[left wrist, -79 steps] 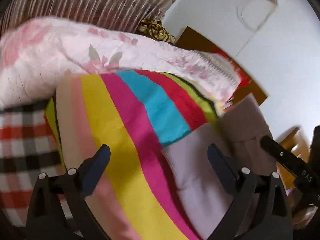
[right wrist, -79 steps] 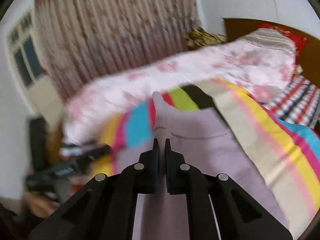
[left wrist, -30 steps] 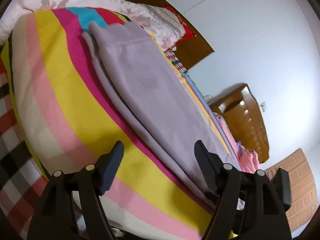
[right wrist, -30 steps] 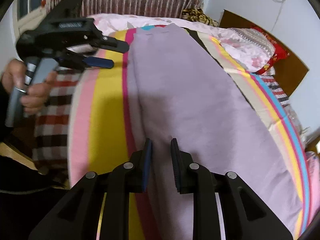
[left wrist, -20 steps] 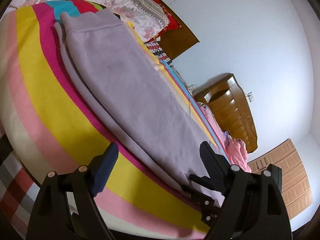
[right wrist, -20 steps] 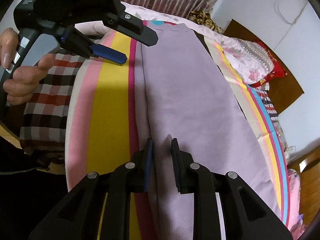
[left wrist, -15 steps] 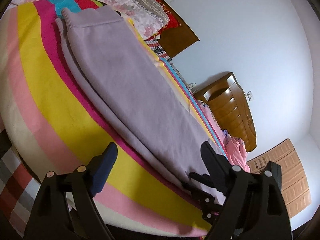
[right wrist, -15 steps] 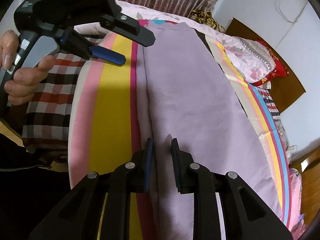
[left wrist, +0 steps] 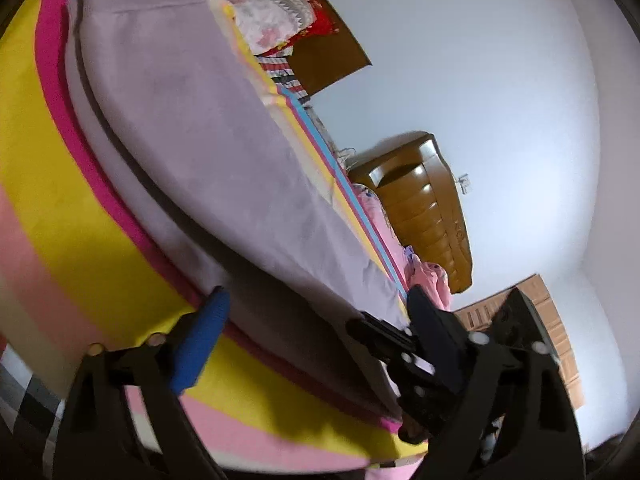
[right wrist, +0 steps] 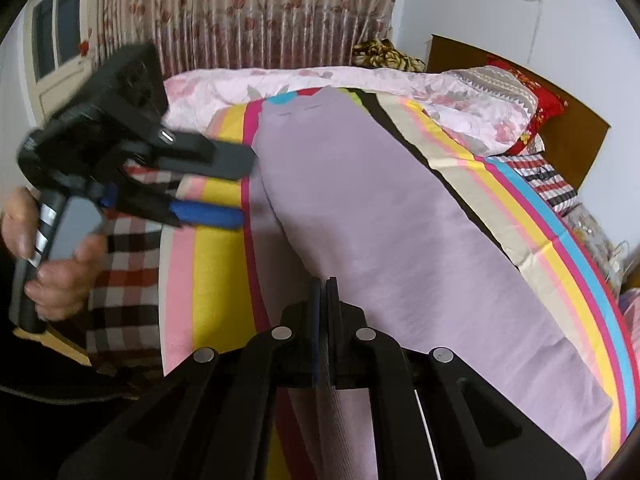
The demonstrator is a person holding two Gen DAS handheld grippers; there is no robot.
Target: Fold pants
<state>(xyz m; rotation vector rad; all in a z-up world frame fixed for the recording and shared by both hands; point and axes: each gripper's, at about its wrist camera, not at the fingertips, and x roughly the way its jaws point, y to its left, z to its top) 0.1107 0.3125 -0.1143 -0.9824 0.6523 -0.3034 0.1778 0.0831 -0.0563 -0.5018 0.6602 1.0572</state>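
Lilac pants (right wrist: 380,208) lie folded lengthwise on a rainbow-striped sheet (right wrist: 216,288) on a bed. My right gripper (right wrist: 325,286) is shut on the near edge of the pants, and the top layer there is raised off the sheet, with a dark shadow under it in the left wrist view. The pants (left wrist: 192,128) stretch away to the upper left in that view, where the right gripper (left wrist: 356,326) pinches the edge. My left gripper (left wrist: 318,300) is open, low beside the same long edge, with nothing between its blue pads. A hand (right wrist: 52,280) holds the left gripper (right wrist: 244,188).
A pink floral quilt (right wrist: 360,80) and pillows (right wrist: 520,108) lie at the head of the bed by a wooden headboard (right wrist: 568,148). A checked blanket (right wrist: 124,280) hangs at the left side. Behind are a curtain (right wrist: 240,12) and a wooden dresser (left wrist: 424,208).
The right jaws have closed on the pants' edge and risen, lifting the top layer. The left gripper has opened a little wider and swung closer along the pants' long edge.
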